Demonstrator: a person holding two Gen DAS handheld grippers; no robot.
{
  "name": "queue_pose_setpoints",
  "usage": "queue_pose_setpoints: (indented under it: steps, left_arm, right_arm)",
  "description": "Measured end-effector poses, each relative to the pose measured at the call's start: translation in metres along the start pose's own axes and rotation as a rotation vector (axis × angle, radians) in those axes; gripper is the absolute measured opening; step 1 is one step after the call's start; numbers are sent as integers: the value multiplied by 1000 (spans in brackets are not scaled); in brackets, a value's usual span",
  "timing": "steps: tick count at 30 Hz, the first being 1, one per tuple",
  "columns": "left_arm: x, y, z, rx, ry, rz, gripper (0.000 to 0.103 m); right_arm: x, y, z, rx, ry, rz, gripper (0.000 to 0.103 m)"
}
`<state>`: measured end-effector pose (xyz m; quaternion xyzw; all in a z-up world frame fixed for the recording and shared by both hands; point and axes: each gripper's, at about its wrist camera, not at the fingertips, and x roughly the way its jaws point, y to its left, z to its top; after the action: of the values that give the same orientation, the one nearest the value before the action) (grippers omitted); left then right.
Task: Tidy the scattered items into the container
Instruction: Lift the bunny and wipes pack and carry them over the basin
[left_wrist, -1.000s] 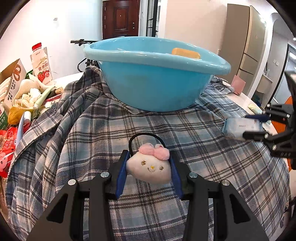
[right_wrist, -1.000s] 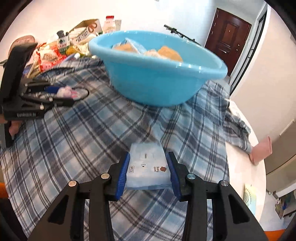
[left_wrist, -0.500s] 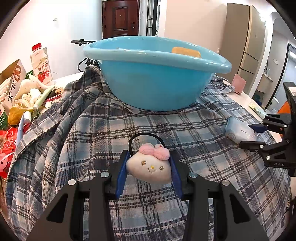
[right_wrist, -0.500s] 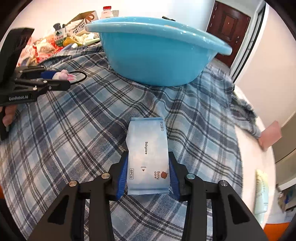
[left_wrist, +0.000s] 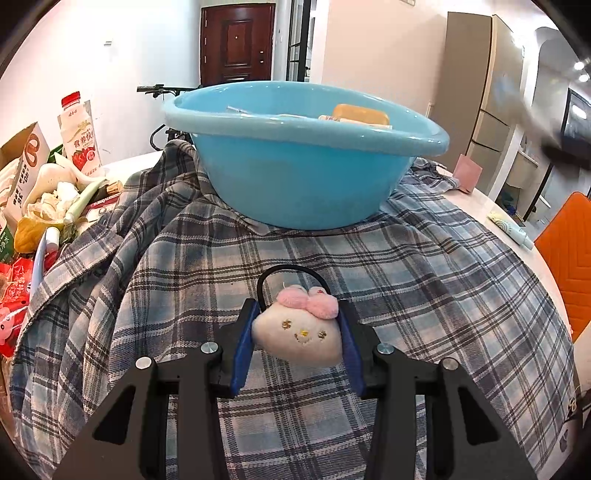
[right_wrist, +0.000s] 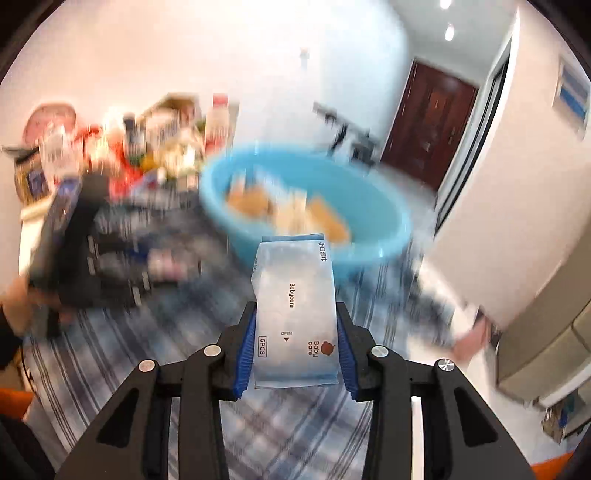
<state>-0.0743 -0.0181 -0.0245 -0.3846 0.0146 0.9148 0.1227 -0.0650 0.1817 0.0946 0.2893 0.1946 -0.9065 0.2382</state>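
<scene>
Left wrist view: the left gripper has its blue-padded fingers clamped on a soft plush cat head, cream fuzz with a pink fluffy bow and a thin black cord loop at the top, held just over the checked shirt. That shirt is soft woven cloth in grey-blue plaid, rumpled and draped over the white desk. On it, further off, sits the round blue basin, smooth glossy plastic with a rolled rim, and an orange oblong bar shows inside. Cartons, a milk bottle and crinkly snack packets are heaped at the left. Nothing here has shifted from a second ago, except that the other gripper, seen low at the right edge then, is now only a blur high on the right.

Right wrist view, and it is heavily smeared: the right gripper has its fingers pressed on both long edges of a flat rectangular wipes pack, pale blue glossy film with printed text. Half a second ago the pack lay down on the plaid; now it is up off the cloth, its far end overlapping the basin rim in the picture, and the basin's inside shows from above with orange and pale items in it.
</scene>
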Motion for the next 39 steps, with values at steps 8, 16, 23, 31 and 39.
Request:
queue_pose_setpoints:
  steps: [8, 16, 23, 31, 39]
  left_arm:
    - [1, 1, 0, -2, 0, 8, 41]
    - [2, 6, 0, -20, 5, 12, 41]
    - [0, 6, 0, -20, -5, 17, 41]
    - [0, 5, 0, -13, -6, 39, 41]
    - [-26, 7, 12, -20, -69, 58, 41]
  right_arm:
    - [8, 0, 103, 43, -169, 14, 41]
    - [83, -8, 135, 124, -123, 55, 41]
    - [122, -20, 117, 162, -45, 62, 41]
    - [117, -26, 116, 176, -61, 79, 41]
    - [108, -16, 121, 152, -73, 93, 41]
